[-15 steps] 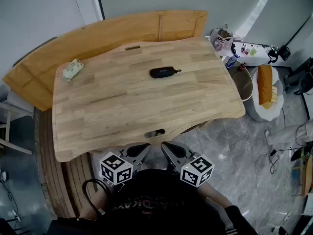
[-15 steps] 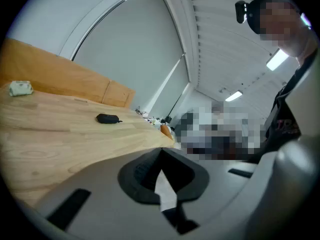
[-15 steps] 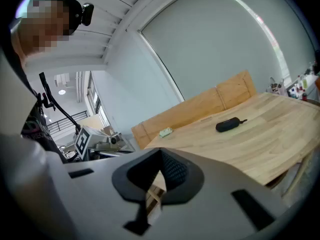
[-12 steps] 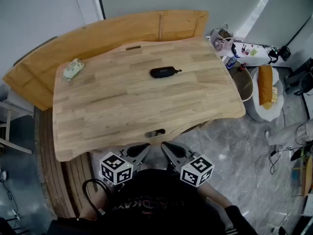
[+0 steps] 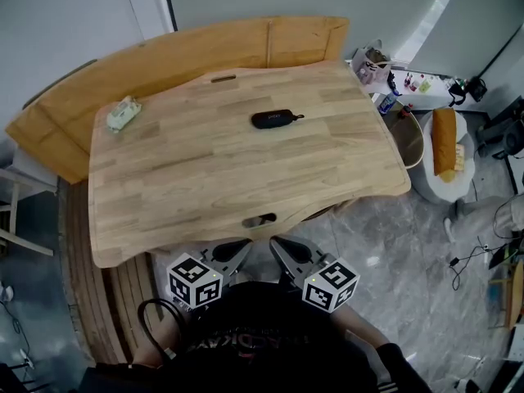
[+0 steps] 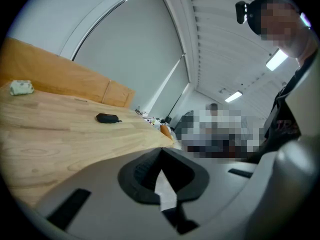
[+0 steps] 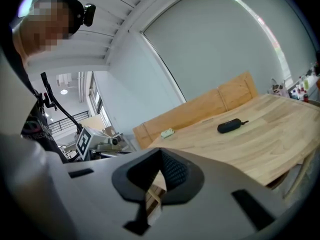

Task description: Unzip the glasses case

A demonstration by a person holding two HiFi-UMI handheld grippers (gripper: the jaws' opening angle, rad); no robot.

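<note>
A black zipped glasses case [image 5: 276, 119] lies on the far middle of the wooden table [image 5: 205, 187], with its pull strap toward the right. It also shows small in the left gripper view [image 6: 107, 118] and in the right gripper view [image 7: 230, 126]. My left gripper [image 5: 242, 250] and right gripper [image 5: 277, 246] are held close to the person's body, below the table's near edge and far from the case. Both are shut with nothing between the jaws. In the gripper views the left gripper [image 6: 161, 151] and the right gripper [image 7: 160, 153] show their tips meeting.
A small green-and-white packet [image 5: 123, 115] lies at the table's far left corner. A wooden bench [image 5: 164, 56] curves behind the table. To the right stand a basket [image 5: 409, 137], a white stool with an orange cushion [image 5: 444, 146] and a cluttered shelf [image 5: 409, 84]. Cables lie on the floor.
</note>
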